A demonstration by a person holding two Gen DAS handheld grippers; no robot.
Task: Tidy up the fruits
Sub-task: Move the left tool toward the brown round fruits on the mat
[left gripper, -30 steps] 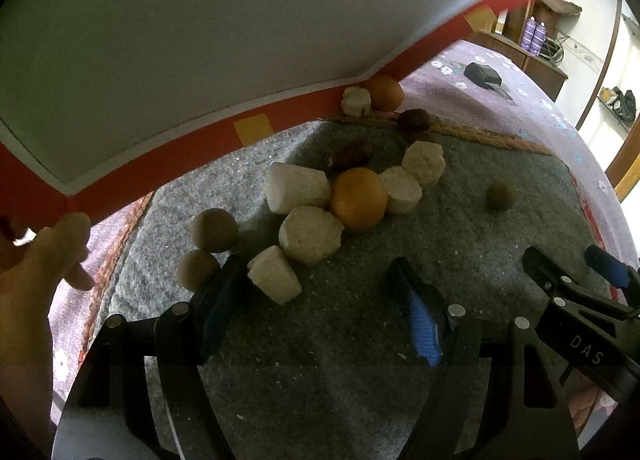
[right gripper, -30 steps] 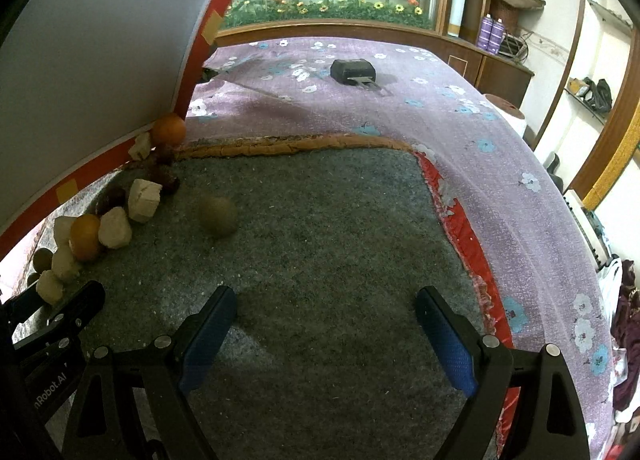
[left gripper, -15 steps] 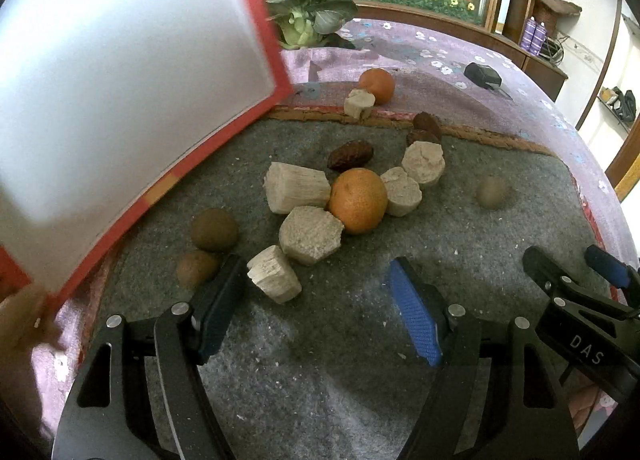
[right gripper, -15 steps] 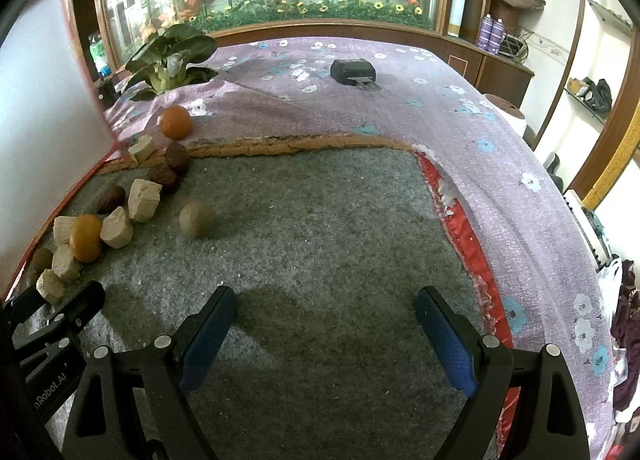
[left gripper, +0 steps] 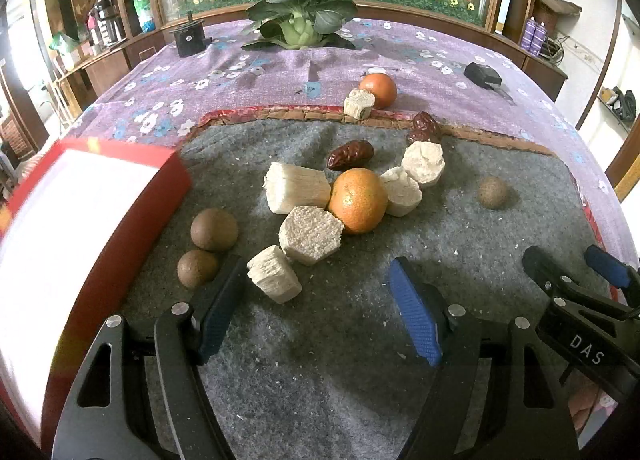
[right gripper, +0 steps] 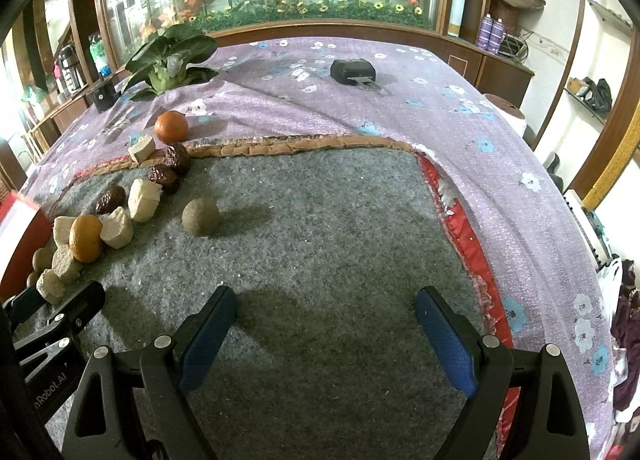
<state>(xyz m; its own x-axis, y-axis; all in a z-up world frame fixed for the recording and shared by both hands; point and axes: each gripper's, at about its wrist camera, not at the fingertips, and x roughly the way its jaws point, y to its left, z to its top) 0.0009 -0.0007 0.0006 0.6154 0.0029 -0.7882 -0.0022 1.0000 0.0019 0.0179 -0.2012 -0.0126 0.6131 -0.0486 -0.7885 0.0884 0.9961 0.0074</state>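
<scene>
Red-rimmed tray [left gripper: 80, 228] blurred, cut off left, both tools [left gripper: 316, 308] [right gripper: 326, 328] spread, empty.

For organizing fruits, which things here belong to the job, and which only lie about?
Belong to the job:
oranges
brown round fruits
red dates
pale cut chunks
red box

Only lying about:
leafy vegetable
black device
black cylinder

Your left hand-held gripper [left gripper: 316, 300] hovers wide open over the grey mat [left gripper: 360, 360], empty. Just ahead lie pale chunks [left gripper: 296, 188] touching an orange [left gripper: 358, 200]. Two brown round fruits [left gripper: 214, 230] sit beside the red-rimmed tray [left gripper: 80, 220] at left.
</scene>
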